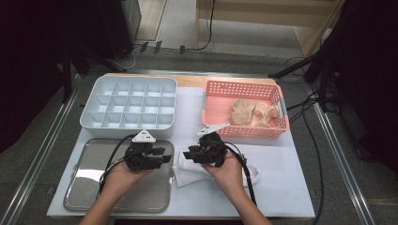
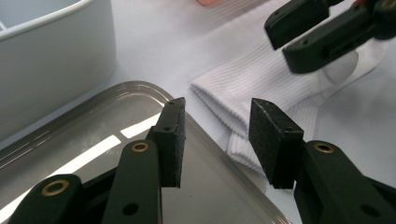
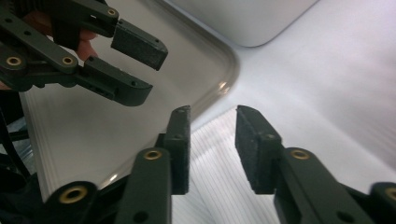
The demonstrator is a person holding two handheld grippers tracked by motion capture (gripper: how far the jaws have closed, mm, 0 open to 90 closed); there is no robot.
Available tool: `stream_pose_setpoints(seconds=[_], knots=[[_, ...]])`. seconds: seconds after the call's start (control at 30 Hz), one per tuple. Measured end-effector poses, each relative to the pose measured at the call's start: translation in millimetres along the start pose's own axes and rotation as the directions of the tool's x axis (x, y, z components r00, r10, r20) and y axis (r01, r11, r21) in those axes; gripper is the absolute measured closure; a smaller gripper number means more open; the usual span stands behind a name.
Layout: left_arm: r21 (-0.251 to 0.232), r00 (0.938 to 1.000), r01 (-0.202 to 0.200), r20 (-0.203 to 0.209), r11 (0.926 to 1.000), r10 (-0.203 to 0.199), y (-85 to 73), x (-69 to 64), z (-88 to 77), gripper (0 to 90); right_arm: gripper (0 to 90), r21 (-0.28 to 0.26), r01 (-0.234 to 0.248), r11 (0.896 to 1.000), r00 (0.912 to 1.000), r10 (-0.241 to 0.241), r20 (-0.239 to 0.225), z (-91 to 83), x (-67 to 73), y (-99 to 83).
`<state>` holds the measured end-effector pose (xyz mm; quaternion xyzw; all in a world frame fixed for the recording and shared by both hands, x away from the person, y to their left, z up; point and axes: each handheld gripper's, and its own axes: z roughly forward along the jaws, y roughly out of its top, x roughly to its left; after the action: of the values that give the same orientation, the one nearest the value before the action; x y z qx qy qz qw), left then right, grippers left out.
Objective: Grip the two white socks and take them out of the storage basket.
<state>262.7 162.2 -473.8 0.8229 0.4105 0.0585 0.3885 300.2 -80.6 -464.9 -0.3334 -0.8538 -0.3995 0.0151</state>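
Item: white sock (image 1: 187, 172), flat on tabletop (image 1: 281, 187) just right of steel tray (image 1: 89, 187). L claw (image 2: 215, 135) part open, empty, above tray edge near cuff. R claw (image 3: 212, 144) part open, empty, over sock. Step: I'm lining up a pickup. Next: lower, pinch cuff w/ both.

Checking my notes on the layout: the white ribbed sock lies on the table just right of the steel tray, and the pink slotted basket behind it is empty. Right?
Not quite. In the high view the pink slotted basket holds beige cloth pieces. The white ribbed sock does lie just right of the steel tray.
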Motion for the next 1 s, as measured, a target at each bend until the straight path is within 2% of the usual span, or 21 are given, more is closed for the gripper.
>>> stream_pose_setpoints(seconds=[0.17,0.33,0.47,0.63,0.77,0.93,1.0], knots=[[0.008,0.9994,-0.026,0.024,0.9996,0.026,3.4,-7.6,5.3,56.7,82.2,-0.003,-0.027,1.0,0.9992,0.027,0.03,-19.9,-9.1,-7.5],[0.039,0.9955,-0.064,0.072,0.9972,0.061,7.0,-17.5,17.7,52.8,81.4,-0.014,-0.049,0.999,0.9967,0.05,0.064,-39.6,-18.6,-18.0],[0.058,0.991,-0.098,0.096,0.9935,0.092,10.0,-24.8,28.7,50.9,83.8,-0.012,-0.07,0.997,0.9934,0.07,0.091,-53.2,-21.7,-28.4],[0.074,0.9876,-0.119,0.111,0.9901,0.111,13.0,-27.8,40.6,49.2,87.8,0.003,-0.099,0.995,0.9889,0.098,0.112,-63.1,-23.4,-45.2],[0.077,0.9874,-0.117,0.117,0.9902,0.107,14.6,-27.8,47.3,47.8,87.3,0.02,-0.121,0.992,0.9841,0.117,0.133,-67.5,-24.8,-57.2],[0.088,0.9892,-0.117,0.099,0.9892,0.108,15.2,-25.2,55.1,46.7,77.3,0.011,-0.168,0.986,0.9695,0.163,0.183,-77.2,-34.4,-73.8],[0.102,0.9901,-0.112,0.096,0.9885,0.102,14.6,-23.4,58.8,46.5,75.5,0.012,-0.183,0.983,0.9662,0.178,0.187,-80.2,-38.0,-79.0]])
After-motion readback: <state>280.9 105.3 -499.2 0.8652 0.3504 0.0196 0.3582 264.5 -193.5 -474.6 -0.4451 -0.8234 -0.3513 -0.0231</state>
